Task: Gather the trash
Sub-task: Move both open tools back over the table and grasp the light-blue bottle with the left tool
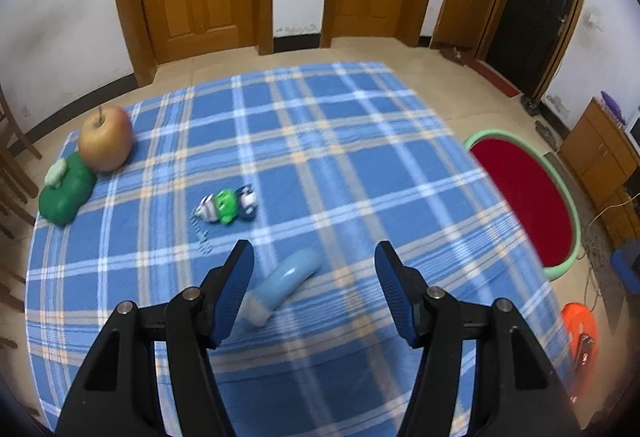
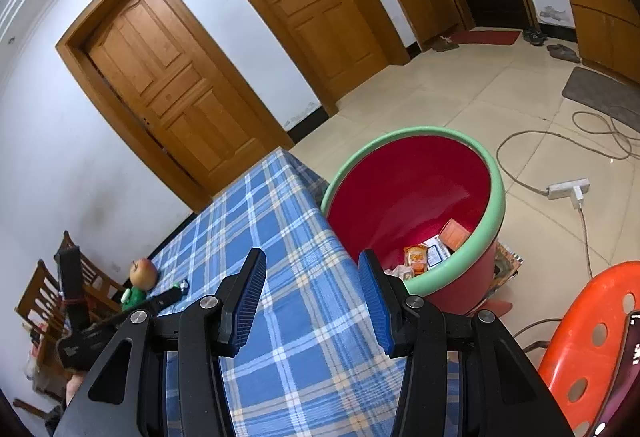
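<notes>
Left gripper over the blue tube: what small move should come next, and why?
Probably ease the left gripper down and a little leftward so its open fingers straddle the blue tube, then close. The tube lies on the cloth by the left finger, ungripped, and the bin already holds trash.

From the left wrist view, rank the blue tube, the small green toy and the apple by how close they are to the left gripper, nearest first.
1. Blue tube: just ahead of the left gripper, nearer its left finger.
2. Green toy: farther out, mid-table, slightly left.
3. Apple: far left corner of the table.
</notes>
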### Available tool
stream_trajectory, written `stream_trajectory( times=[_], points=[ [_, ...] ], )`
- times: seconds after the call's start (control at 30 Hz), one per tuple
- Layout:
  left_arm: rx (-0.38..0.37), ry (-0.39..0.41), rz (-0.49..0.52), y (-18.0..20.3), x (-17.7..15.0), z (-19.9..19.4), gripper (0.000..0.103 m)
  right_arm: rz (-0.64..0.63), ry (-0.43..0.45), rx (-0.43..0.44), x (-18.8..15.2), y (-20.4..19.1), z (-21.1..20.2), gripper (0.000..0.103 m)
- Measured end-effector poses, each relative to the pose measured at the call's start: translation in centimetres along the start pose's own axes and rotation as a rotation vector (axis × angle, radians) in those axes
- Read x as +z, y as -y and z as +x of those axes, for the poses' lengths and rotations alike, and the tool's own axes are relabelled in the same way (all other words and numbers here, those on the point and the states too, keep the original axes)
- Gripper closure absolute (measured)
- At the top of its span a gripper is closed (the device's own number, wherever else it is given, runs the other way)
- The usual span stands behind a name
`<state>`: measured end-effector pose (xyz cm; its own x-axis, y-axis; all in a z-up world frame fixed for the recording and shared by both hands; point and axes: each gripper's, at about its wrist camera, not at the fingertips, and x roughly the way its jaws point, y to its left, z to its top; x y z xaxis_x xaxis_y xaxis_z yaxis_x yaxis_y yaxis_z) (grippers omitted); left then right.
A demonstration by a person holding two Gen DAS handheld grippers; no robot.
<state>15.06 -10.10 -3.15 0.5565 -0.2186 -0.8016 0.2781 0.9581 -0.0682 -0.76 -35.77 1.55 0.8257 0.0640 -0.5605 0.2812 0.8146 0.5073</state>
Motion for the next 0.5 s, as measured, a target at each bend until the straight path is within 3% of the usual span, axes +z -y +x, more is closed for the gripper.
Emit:
stream_trajectory(
  times=[0.33, 0.5],
  points=[
    [0.063, -0.040, -0.007, -2.3, -1.6, 2.0, 0.041, -0.021, -0.031, 0.008, -0.5, -1.1, 0.6, 0.054],
    [0.008, -0.067, -0.002, -2.3, -2.1, 2.6, 0.056, -0.028, -0.041, 0.005, -0.6, -1.4, 0.8, 0.054]
  ],
)
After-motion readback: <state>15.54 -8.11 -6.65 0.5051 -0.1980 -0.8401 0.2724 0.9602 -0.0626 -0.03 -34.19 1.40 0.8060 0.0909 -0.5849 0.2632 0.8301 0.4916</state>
